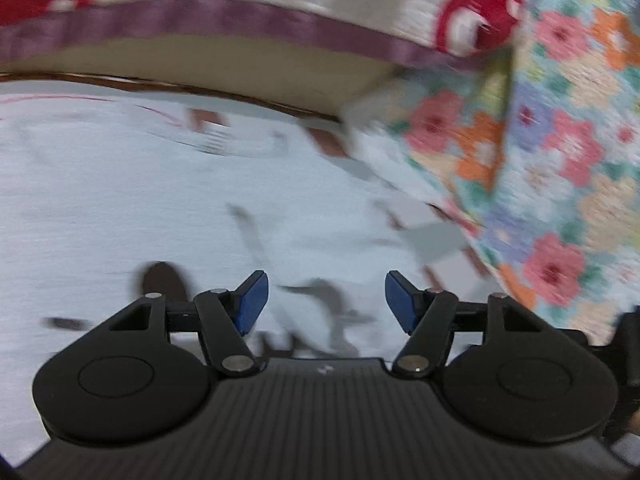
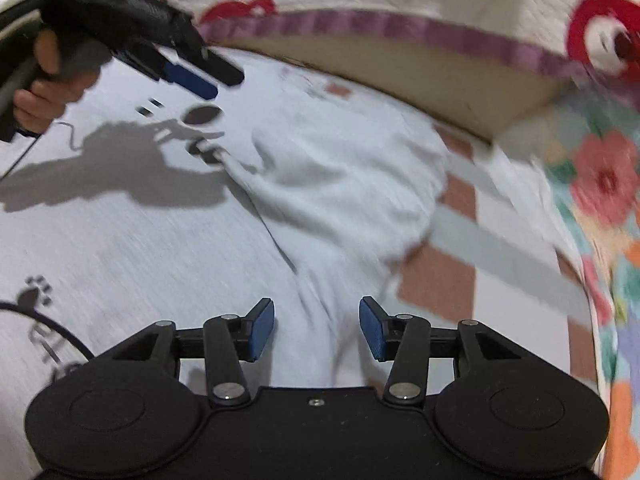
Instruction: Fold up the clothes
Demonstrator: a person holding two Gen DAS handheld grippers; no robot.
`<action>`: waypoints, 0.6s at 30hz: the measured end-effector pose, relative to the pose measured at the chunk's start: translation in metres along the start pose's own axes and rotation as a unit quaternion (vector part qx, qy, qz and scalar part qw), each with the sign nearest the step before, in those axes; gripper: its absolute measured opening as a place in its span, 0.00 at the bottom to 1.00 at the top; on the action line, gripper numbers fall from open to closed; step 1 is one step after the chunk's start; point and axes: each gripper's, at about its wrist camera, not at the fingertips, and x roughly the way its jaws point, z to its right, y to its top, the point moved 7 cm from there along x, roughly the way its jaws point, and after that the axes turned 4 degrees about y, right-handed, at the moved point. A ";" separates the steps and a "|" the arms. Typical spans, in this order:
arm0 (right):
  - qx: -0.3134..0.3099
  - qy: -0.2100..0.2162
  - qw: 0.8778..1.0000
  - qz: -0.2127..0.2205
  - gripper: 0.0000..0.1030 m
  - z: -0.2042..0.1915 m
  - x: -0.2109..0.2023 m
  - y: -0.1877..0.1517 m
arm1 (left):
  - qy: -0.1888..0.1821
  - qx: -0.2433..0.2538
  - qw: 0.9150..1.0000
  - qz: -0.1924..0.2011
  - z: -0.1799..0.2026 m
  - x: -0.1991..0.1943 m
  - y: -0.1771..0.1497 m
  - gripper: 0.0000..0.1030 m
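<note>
White cloth, a garment [image 2: 340, 184] with dark printed marks, lies rumpled on a checked sheet [image 2: 460, 280] beneath both tools. Left gripper [image 1: 326, 300] hovers over it, blue pads [image 1: 252, 300] spread wide and holding nothing. Right gripper [image 2: 317, 328] does likewise above a fold, jaws apart. Floral quilt [image 1: 560, 140] lies at the right.

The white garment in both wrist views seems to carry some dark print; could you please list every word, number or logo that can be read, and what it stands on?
Nothing can be read in either view.
White garment: dark print marks, too blurred to tell letters from drawing.
Same garment, left wrist view: dark marks between the open fingers, motion-blurred, unreadable.
Left gripper body: a small pale emblem, no legible text.
</note>
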 end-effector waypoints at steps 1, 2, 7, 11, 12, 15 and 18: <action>0.007 -0.003 1.000 -0.003 0.51 0.001 0.001 -0.002 | -0.008 0.008 1.000 -0.015 0.007 0.010 0.000 0.66; 0.014 -0.005 1.000 -0.005 0.51 0.002 0.002 -0.004 | -0.005 0.015 1.000 -0.025 0.013 0.019 -0.001 0.66; 0.052 -0.010 0.999 -0.013 0.50 0.007 0.006 -0.011 | 0.004 0.004 0.998 -0.068 0.021 0.066 -0.005 0.62; 0.043 -0.016 0.999 -0.008 0.50 0.004 0.006 -0.013 | -0.004 0.012 0.999 -0.048 0.028 0.071 0.002 0.01; 0.036 -0.027 0.999 -0.008 0.51 0.004 0.008 -0.012 | -0.003 0.018 1.000 -0.022 0.031 0.061 0.008 0.01; 0.032 -0.050 0.998 -0.003 0.45 0.010 0.014 -0.010 | 0.010 0.034 0.997 0.066 0.041 0.017 0.023 0.01; 0.054 -0.081 0.995 0.000 0.37 0.021 0.008 -0.013 | 0.049 0.015 0.996 0.067 0.029 0.000 0.009 0.02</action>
